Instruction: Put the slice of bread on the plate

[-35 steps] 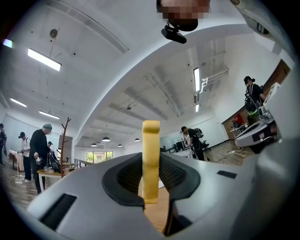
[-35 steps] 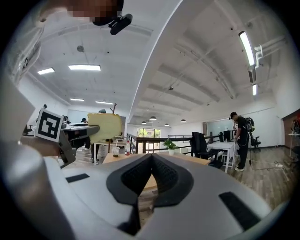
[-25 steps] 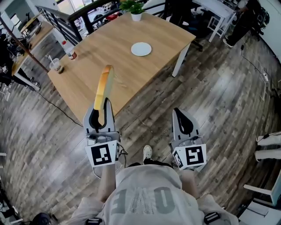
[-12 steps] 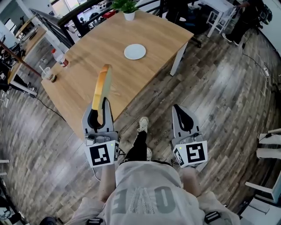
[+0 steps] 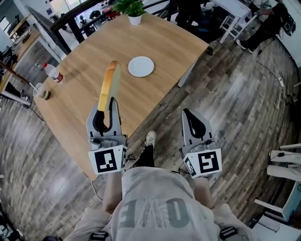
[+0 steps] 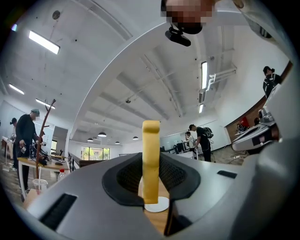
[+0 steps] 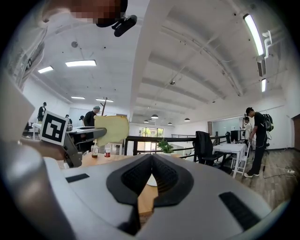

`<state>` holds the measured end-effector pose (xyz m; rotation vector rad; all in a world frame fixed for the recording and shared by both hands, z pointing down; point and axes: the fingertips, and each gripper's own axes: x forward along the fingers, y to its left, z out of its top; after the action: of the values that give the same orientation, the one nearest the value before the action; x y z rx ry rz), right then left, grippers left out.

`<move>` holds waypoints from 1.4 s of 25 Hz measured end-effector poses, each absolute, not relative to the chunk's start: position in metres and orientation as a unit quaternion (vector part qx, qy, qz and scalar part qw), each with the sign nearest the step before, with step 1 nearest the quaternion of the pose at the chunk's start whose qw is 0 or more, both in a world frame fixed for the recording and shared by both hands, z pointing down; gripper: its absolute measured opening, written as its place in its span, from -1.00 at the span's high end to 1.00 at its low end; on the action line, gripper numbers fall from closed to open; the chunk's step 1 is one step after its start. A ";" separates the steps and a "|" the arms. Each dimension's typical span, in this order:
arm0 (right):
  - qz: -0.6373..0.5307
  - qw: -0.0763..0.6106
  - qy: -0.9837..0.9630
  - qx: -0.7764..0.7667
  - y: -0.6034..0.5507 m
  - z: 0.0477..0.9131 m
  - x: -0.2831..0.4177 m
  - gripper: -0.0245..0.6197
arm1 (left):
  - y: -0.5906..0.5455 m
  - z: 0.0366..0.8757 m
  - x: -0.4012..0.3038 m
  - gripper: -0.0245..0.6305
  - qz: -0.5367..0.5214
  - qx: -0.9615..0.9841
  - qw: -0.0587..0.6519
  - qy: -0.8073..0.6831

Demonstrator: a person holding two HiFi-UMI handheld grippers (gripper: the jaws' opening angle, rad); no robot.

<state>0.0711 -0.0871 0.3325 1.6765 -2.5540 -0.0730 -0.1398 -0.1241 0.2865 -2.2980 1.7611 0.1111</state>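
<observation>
A slice of bread (image 5: 108,86) with a yellow-brown crust stands on edge between the jaws of my left gripper (image 5: 107,104), which is shut on its lower end. It hangs over the near part of the wooden table (image 5: 80,52). The left gripper view shows the bread (image 6: 150,159) upright, with the white plate (image 6: 157,205) low behind it. The plate (image 5: 141,66) lies empty on the table, beyond and to the right of the bread. My right gripper (image 5: 195,118) is shut on nothing, over the floor just off the table's edge. The right gripper view shows the bread (image 7: 112,130) at left.
A potted plant (image 5: 133,8) stands at the table's far edge. A bottle (image 5: 52,73) and a cup (image 5: 40,90) stand at its left side. The table's white leg (image 5: 186,75) is ahead of my right gripper. People, chairs and white tables are farther off.
Both grippers have come forward towards the table with the bread still held upright. The table and plate now sit nearer and lower in the head view.
</observation>
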 end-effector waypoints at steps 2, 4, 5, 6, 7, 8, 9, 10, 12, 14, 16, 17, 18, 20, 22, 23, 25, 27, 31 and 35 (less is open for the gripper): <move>-0.027 0.046 -0.835 0.548 -0.112 0.328 0.071 0.87 | -0.146 0.289 -0.141 0.65 0.035 -0.788 0.114 0.604; -0.030 0.052 -0.836 0.545 -0.138 0.325 0.068 0.87 | -0.170 0.290 -0.143 0.65 0.035 -0.787 0.108 0.606; -0.029 0.054 -0.838 0.542 -0.152 0.324 0.066 0.87 | -0.181 0.291 -0.144 0.65 0.036 -0.786 0.107 0.607; -0.027 0.054 -0.840 0.539 -0.165 0.322 0.064 0.87 | -0.192 0.291 -0.145 0.65 0.038 -0.785 0.105 0.609; -0.024 0.054 -0.843 0.535 -0.178 0.321 0.061 0.87 | -0.202 0.291 -0.145 0.65 0.039 -0.783 0.103 0.612; -0.022 0.055 -0.846 0.530 -0.191 0.321 0.058 0.87 | -0.212 0.292 -0.146 0.65 0.041 -0.781 0.100 0.615; -0.021 0.058 -0.849 0.525 -0.203 0.320 0.054 0.87 | -0.221 0.295 -0.148 0.65 0.042 -0.779 0.097 0.618; -0.021 0.061 -0.852 0.519 -0.214 0.321 0.049 0.87 | -0.232 0.299 -0.149 0.65 0.042 -0.778 0.091 0.620; -0.021 0.069 -0.857 0.510 -0.233 0.325 0.041 0.87 | -0.250 0.310 -0.150 0.65 0.035 -0.779 0.081 0.621; -0.015 0.075 -0.860 0.505 -0.248 0.332 0.038 0.87 | -0.264 0.317 -0.149 0.65 0.024 -0.779 0.075 0.622; -0.005 0.074 -0.861 0.503 -0.261 0.338 0.037 0.87 | -0.276 0.317 -0.148 0.65 0.020 -0.777 0.076 0.625; 0.000 0.073 -0.862 0.501 -0.265 0.340 0.038 0.87 | -0.280 0.316 -0.147 0.65 0.021 -0.775 0.076 0.626; 0.006 0.072 -0.863 0.499 -0.269 0.342 0.040 0.87 | -0.283 0.315 -0.146 0.65 0.020 -0.774 0.076 0.628; 0.017 0.067 -0.867 0.493 -0.275 0.344 0.044 0.87 | -0.288 0.313 -0.141 0.65 0.018 -0.770 0.080 0.633; 0.022 0.061 -0.873 0.483 -0.281 0.345 0.049 0.87 | -0.290 0.310 -0.135 0.65 0.009 -0.764 0.088 0.640; 0.021 0.058 -0.876 0.478 -0.284 0.344 0.051 0.87 | -0.291 0.308 -0.131 0.65 0.001 -0.760 0.092 0.643; 0.016 0.053 -0.882 0.468 -0.292 0.339 0.057 0.87 | -0.293 0.305 -0.124 0.65 -0.011 -0.753 0.099 0.651; 0.015 0.051 -0.886 0.460 -0.297 0.337 0.062 0.87 | -0.293 0.305 -0.118 0.65 -0.029 -0.745 0.105 0.658; 0.015 0.043 -0.892 0.450 -0.307 0.334 0.071 0.87 | -0.302 0.304 -0.109 0.65 -0.080 -0.734 0.137 0.660; 0.021 0.043 -0.893 0.447 -0.311 0.335 0.085 0.87 | -0.315 0.317 -0.096 0.65 -0.137 -0.725 0.134 0.661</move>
<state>0.0852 -0.3114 0.3354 1.3686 -2.7317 0.0653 -0.0956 -0.3152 0.3166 -2.1024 1.9167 -0.3966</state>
